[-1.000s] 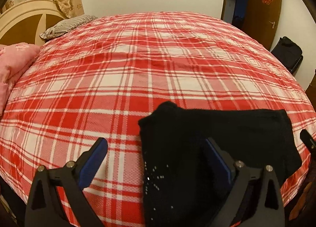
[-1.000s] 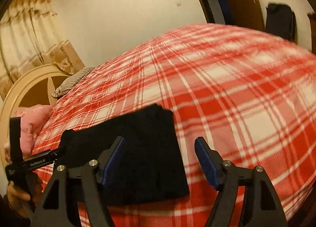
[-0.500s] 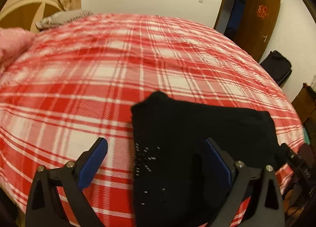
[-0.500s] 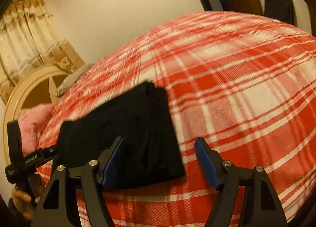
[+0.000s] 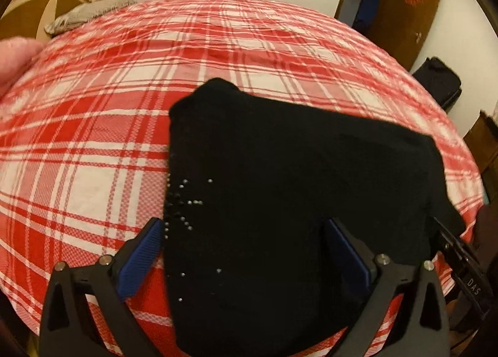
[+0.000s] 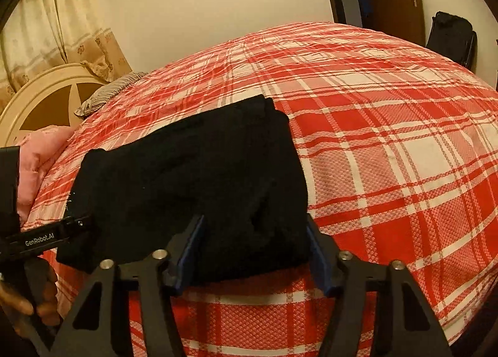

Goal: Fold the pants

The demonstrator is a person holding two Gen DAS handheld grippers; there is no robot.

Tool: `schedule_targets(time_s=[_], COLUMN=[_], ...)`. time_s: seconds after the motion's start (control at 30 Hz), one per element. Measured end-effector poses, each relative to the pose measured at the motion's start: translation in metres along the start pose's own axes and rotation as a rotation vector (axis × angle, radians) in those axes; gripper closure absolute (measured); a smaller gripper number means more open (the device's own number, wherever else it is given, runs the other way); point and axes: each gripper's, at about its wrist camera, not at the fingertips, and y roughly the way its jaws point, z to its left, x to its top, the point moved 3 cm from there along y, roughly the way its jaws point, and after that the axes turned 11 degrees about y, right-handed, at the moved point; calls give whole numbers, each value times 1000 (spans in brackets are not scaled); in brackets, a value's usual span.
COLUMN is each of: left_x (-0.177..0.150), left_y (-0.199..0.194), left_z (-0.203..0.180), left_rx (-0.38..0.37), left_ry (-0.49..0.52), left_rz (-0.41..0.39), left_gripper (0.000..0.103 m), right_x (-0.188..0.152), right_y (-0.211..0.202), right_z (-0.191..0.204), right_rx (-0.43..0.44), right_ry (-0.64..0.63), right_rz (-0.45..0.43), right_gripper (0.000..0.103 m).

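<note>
The black pants [image 5: 280, 201] lie already folded into a thick oblong on the red-and-white plaid bed [image 5: 124, 108], close to its near edge, with the long axis running along that edge from the person's left to right. A scatter of small shiny studs shows on the left end of the bundle.

The left claw [image 5: 246, 251] hangs over that studded left end, its blue pads [image 5: 143, 257] spread wide; the left pad sits just outside the bundle's short edge and the right pad is over the cloth, so nothing is clenched there. The right claw [image 6: 253, 248] is at the opposite short end, straddling the near right corner of the pants [image 6: 193, 176], and its jaws are closing with the folded cloth between them. From what I can see the pads flank the bundle closely, but I would not say they are pressing yet; the cloth bulges slightly between them.

So each hand has its own end of the oblong, and the fabric stretches away from both claws toward the middle of the bed. If another fold is meant, my guess is that it turns on bringing one short end over the other along that long axis, and the right claw looks nearer to having a hold. The thick stack may slip or splay if pinched too shallowly.
</note>
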Motion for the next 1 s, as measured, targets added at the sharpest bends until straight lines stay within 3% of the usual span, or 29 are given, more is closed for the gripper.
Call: schedule_targets(time_s=[0.07,0.13,0.33,0.5,0.73,1.0], left_x=[-1,-2,-1,2,5,10], left_y=[-1,-2,-8,-13,-15,-28], left_z=[2,3,-5,-14,-14,-15], left_rx=[-7,-10,-13,-29,-28,19], left_ry=[-13,-16,18,49,41,69], left_rz=[4,6,-9,-26,-39,-83], left_gripper=[0,0,20,49,63,79], right_x=[-1,-3,-4,-5,-7,-1], right_y=[0,0,-2,-3,-11,-32], right_z=[4,9,11,15,33,44], right_rx=[5,-8,-12,-29,-88,-52], right_ry=[-19,-41,-37,-59,-157,-151], right_rz=[2,-5,-14,-21,-58,-95], right_gripper=[56,59,59,60,67,68])
